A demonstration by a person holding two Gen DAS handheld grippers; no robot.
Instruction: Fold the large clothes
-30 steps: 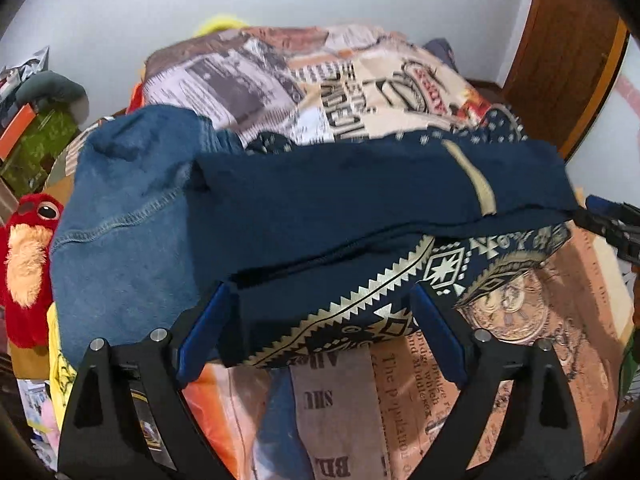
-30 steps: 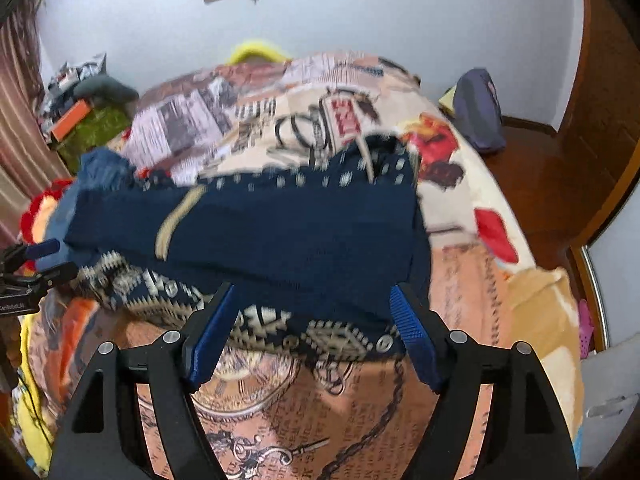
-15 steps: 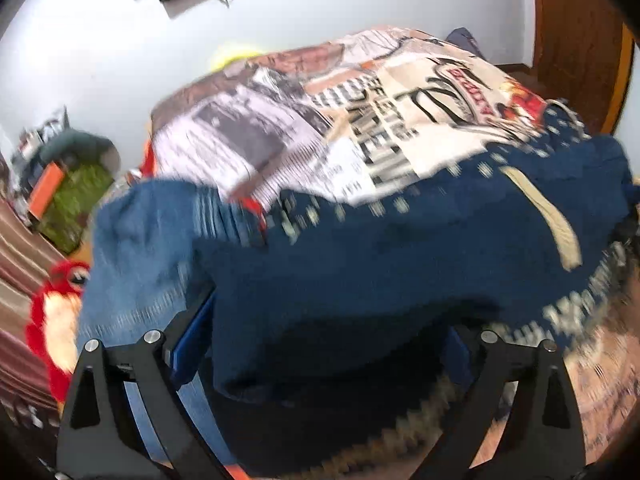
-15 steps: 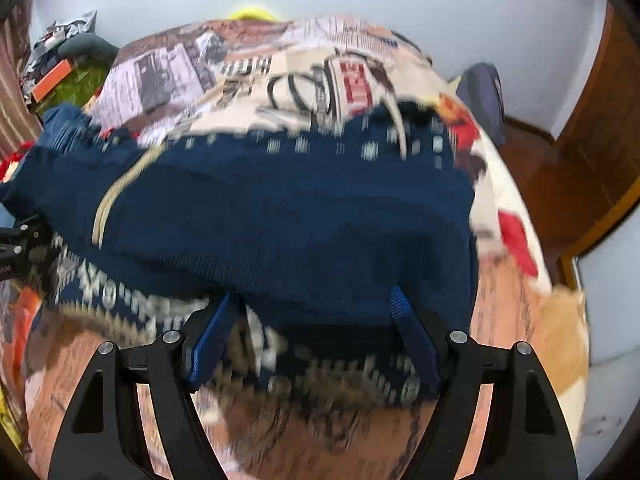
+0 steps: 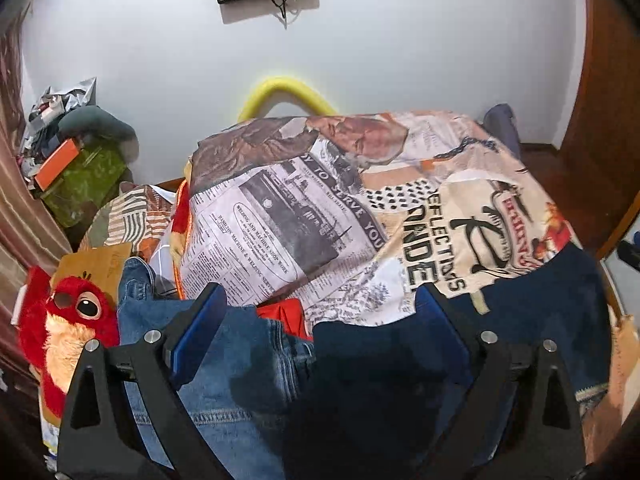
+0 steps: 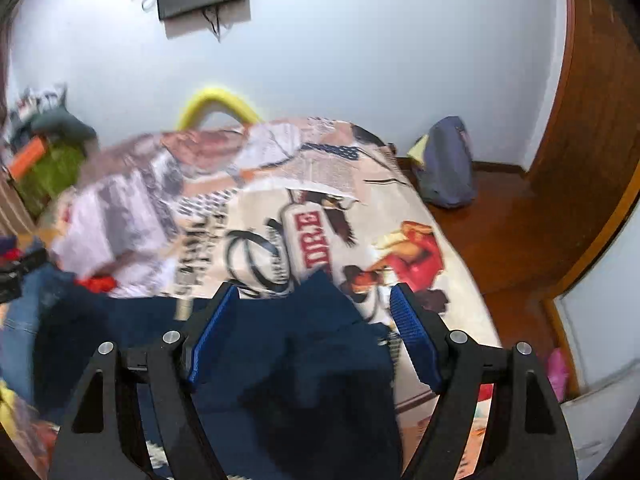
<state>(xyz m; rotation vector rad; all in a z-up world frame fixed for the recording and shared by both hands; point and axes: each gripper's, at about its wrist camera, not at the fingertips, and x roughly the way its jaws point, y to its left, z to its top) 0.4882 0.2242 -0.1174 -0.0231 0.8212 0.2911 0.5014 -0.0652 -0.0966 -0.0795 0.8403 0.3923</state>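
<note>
Pushed further over the navy sweater (image 5: 532, 312) since a second ago; left gripper (image 5: 320, 320) and right gripper (image 6: 314, 320) both spread wide, gripping nothing.

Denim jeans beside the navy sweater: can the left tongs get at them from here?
Probably yes. The denim jeans lie right under the left tongs, whose jaws stand wide apart. Only the navy sweater overlaps their right edge; the left part of the denim lies bare.

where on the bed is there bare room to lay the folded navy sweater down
Free: the printed bedspread beyond the navy sweater, toward the wall, and its right side facing the backpack. Crowded: the left edge, with the denim jacket, red plush toy and cluttered corner.
</note>
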